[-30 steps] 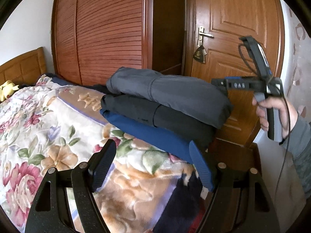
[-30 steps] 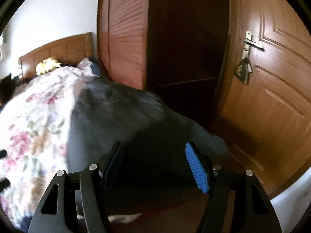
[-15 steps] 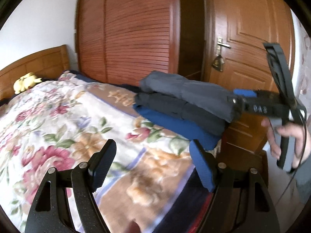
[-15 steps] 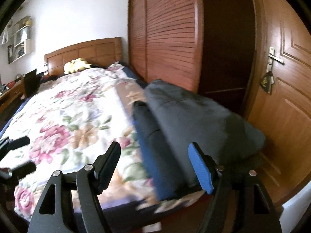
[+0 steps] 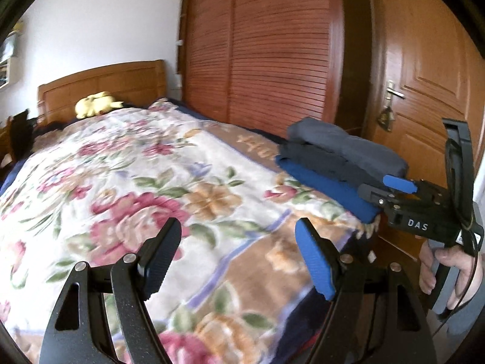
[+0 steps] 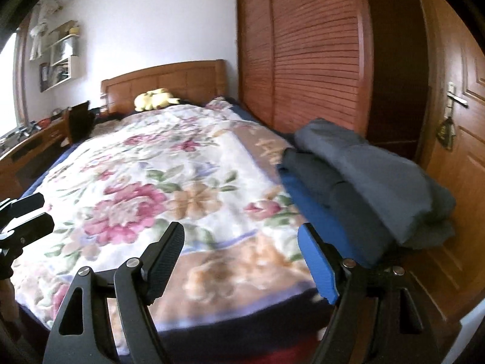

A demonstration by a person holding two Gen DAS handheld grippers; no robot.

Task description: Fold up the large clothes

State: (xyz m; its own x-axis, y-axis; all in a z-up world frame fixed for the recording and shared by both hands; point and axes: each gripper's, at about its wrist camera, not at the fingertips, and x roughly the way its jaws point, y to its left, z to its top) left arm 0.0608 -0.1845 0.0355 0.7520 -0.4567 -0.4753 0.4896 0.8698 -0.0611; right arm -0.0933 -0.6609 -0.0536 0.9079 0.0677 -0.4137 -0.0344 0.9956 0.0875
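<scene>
I see both claws, left and right, spread wide and holding nothing. The folded clothes stack lies ahead-right of each, on the blanket.

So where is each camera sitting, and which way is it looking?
Left wrist camera: sits on the left claw, looking along its open fingers across the flowery bed toward the wardrobe; the right claw and the hand holding it show at the right edge.
Right wrist camera: sits on the right claw, looking over the bed to the headboard; the left claw peeks in at the left edge.
Both see the stack of folded clothes at the bed's corner, the yellow plush toy and the door.
</scene>
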